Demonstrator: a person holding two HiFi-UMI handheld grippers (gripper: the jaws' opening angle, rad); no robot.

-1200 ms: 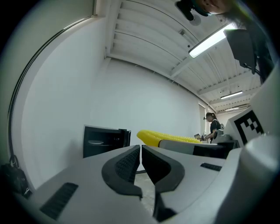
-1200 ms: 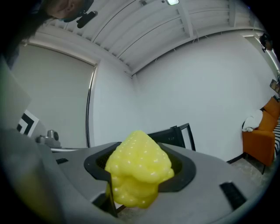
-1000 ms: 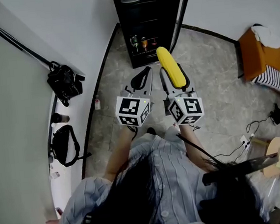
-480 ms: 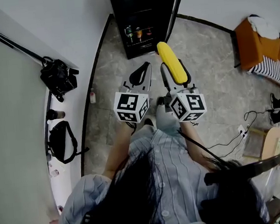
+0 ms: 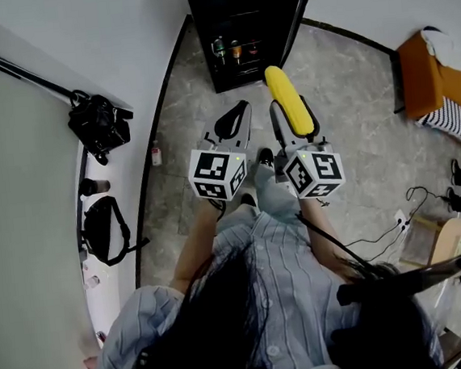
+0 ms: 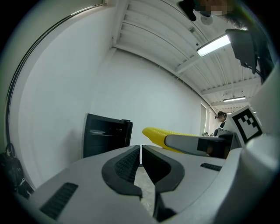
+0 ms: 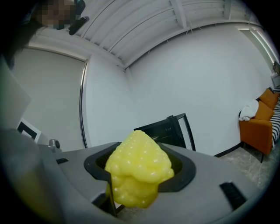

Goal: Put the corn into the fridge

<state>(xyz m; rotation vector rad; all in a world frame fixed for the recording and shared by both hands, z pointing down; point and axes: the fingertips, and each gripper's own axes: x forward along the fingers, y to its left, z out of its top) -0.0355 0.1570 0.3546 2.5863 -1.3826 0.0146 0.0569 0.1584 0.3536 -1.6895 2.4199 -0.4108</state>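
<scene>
A pale blue, finely striped, buttoned shirt (image 5: 291, 271) is worn.

The grey stone floor (image 5: 351, 87) is carrying a black fridge (image 5: 239, 16) at its far edge, and the fridge's door is standing open. A small bottle (image 5: 156, 154) is standing on the floor right against the left skirting. An orange seat (image 5: 425, 80) is sitting at the right edge. Black cables (image 5: 378, 246) and a white socket strip (image 5: 399, 222) are lying toward the near right corner.
</scene>
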